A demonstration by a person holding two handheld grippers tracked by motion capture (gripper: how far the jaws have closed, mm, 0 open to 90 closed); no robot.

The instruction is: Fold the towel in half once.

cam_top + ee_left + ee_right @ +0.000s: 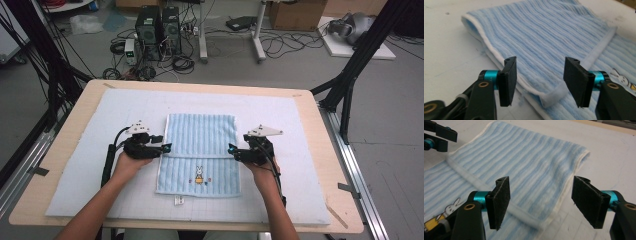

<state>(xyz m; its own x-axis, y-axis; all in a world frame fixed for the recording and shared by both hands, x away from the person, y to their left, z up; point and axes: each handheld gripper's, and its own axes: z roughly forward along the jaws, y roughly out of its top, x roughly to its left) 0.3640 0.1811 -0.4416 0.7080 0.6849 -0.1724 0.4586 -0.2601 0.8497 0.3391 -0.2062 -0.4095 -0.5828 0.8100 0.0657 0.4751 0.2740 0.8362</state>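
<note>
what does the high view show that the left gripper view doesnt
High view alone: the whole wooden table with its pale mat, the person's forearms, the right gripper at the towel's right side, a small tag near the front edge, and computers and cables on the floor beyond.

Left gripper view alone: close up, the left gripper with jaws apart and nothing between the pads, at the corner of the folded-over layer.

Both: the blue striped towel, folded partway, with its rabbit picture.

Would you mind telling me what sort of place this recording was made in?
Probably a lab or workshop set up for recording. A wooden table with a white mat stands inside a black frame, computer towers and loose cables sit on the grey floor, and a cardboard box stands behind.
</note>
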